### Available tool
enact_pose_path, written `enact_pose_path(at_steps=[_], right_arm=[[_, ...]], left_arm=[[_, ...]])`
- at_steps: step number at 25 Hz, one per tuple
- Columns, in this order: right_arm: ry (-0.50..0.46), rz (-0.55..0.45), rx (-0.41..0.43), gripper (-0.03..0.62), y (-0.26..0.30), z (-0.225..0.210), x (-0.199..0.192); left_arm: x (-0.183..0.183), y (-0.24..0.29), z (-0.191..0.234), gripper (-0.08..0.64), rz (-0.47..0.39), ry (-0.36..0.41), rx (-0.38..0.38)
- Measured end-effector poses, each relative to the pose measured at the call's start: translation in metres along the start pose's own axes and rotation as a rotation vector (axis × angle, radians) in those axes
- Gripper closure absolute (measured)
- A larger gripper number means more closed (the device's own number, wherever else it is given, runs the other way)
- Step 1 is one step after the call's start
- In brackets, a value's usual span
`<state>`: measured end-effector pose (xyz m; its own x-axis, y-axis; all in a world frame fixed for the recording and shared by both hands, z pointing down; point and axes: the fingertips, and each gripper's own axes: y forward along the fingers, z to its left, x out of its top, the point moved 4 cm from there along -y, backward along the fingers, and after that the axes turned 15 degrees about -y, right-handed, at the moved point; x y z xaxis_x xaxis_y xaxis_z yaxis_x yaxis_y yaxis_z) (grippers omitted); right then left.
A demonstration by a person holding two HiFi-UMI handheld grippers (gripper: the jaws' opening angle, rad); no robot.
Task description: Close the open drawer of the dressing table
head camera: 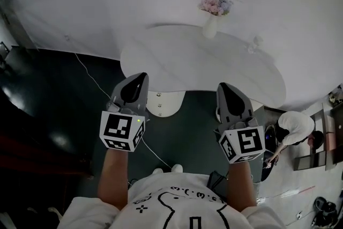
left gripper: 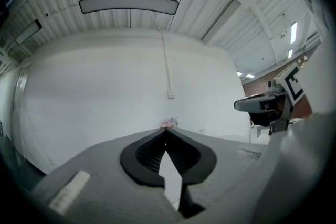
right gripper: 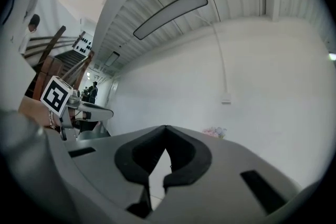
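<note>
The dressing table [head camera: 203, 64] stands ahead by the wall. The white rounded piece jutting below its near edge is probably the open drawer [head camera: 165, 104], likely light, rigid and free-sliding, so best pushed flat on its front. The left gripper [head camera: 142, 76] and right gripper [head camera: 223, 86] point level, side by side short of it, both pressed together on nothing.

No text, label, brand or number can be read anywhere.
</note>
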<state>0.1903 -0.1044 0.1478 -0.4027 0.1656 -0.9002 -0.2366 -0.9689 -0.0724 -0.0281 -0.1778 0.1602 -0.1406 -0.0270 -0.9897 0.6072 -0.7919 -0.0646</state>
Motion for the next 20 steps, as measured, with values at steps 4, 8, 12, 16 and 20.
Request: enact_pose_path(at_steps=[4, 8, 12, 16, 20], right_arm=[[-0.041, -0.034, -0.016, 0.597, -0.001, -0.009, 0.016], [-0.045, -0.063, -0.026, 0.597, 0.0, -0.016, 0.026], [-0.039, -0.063, -0.027, 0.597, 0.002, -0.018, 0.024], [-0.038, -0.057, -0.02, 0.597, 0.002, -0.015, 0.023], [-0.035, -0.058, -0.01, 0.597, 0.004, -0.013, 0.021]], left_arm=[[0.022, 0.002, -0.003, 0.543, -0.048, 0.01, -0.008], [0.033, 0.005, -0.004, 0.543, -0.065, 0.028, -0.008], [0.034, 0.008, -0.006, 0.543, -0.06, 0.04, -0.009], [0.034, 0.008, -0.008, 0.543, -0.052, 0.046, -0.014], [0.033, 0.008, -0.01, 0.541, -0.051, 0.065, -0.013]])
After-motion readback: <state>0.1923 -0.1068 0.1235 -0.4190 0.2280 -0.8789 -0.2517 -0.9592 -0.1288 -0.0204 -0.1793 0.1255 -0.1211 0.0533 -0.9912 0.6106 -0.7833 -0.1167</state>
